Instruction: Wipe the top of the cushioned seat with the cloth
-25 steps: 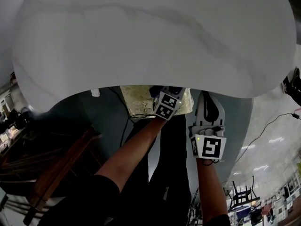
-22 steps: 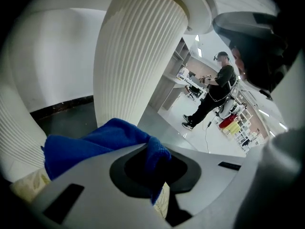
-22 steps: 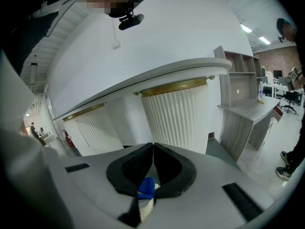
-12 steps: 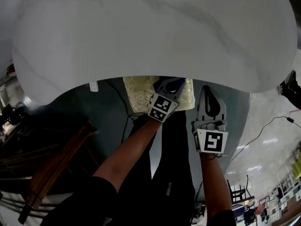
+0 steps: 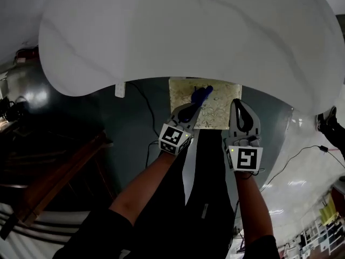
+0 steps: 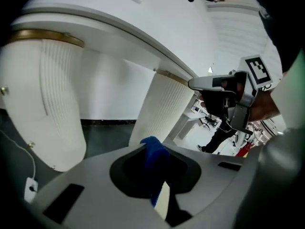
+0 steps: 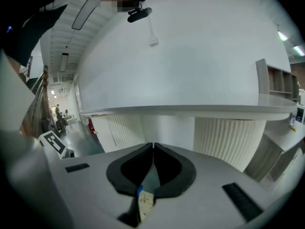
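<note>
well, the left gripper (image 5: 198, 101) is pinching a blue cloth (image 5: 204, 93) and holds it over the top of the cushioned seat (image 5: 180, 93), a pale square with a pattern, just under the edge of a big white table (image 5: 188, 31). the right gripper (image 5: 237, 106) is beside it, by the seat's right edge, jaws pressed together with nothing between them

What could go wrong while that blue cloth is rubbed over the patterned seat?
The left gripper seems to pinch only a narrow fold of the blue cloth, so it might slip free mid-wipe. The cushioned seat runs in under the white table, so a far stroke could knock the table's edge.
</note>
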